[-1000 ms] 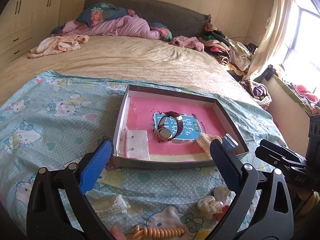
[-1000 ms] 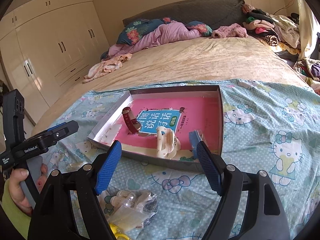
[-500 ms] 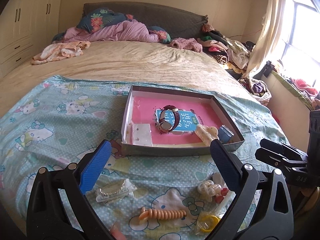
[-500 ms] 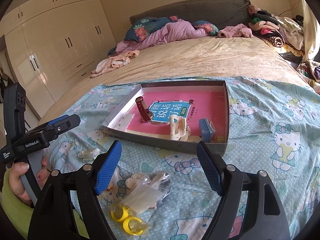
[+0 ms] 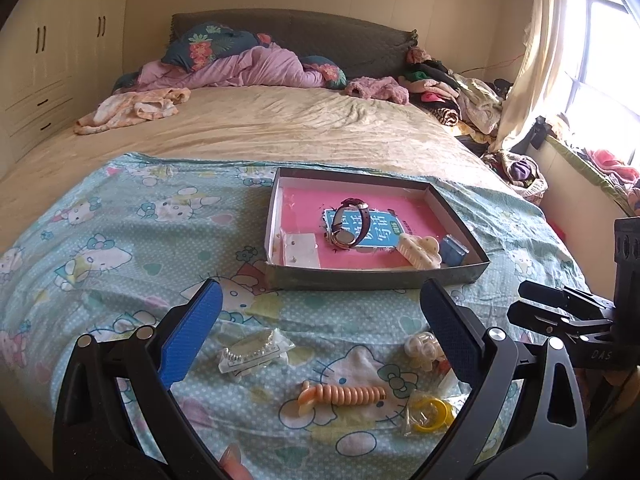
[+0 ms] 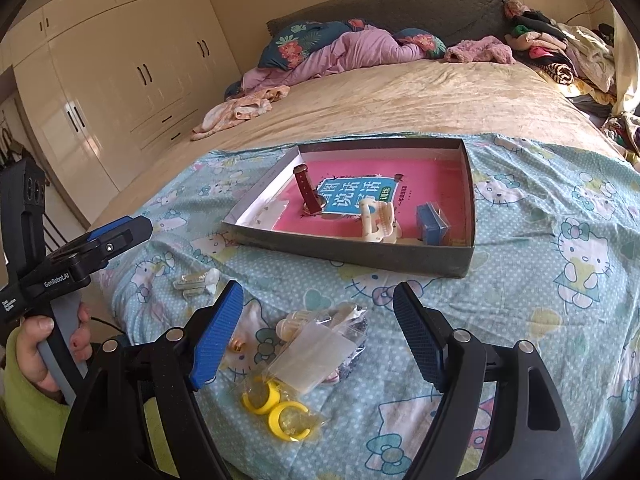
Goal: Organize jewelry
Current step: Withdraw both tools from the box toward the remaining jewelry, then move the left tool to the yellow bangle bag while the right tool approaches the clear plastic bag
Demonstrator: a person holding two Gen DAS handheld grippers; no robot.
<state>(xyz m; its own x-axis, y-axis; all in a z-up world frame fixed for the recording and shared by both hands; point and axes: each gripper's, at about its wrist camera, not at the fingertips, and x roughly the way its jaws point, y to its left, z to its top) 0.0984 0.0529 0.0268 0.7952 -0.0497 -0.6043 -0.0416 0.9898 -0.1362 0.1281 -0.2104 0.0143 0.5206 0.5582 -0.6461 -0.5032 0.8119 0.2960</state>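
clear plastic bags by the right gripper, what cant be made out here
- Clear plastic bags, right wrist view: overlapping crinkled film blurs the contents, apart from the yellow plastic rings.
- Small gold piece, right wrist view: too small to identify.
- Pink object, left wrist view: cut off by the bottom edge.
- Small blue box in the grey cardboard tray: contents not visible.

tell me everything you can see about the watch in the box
The watch has a dark maroon strap that looks like leather and a round, pale-faced case with a metallic rim. Its strap is closed in a loop, so it rests on its side with the loop arching upward; in the right wrist view the strap rises steeply. It sits mid-box, on the blue label of the pink book lining the bottom. Neither gripper touches it.
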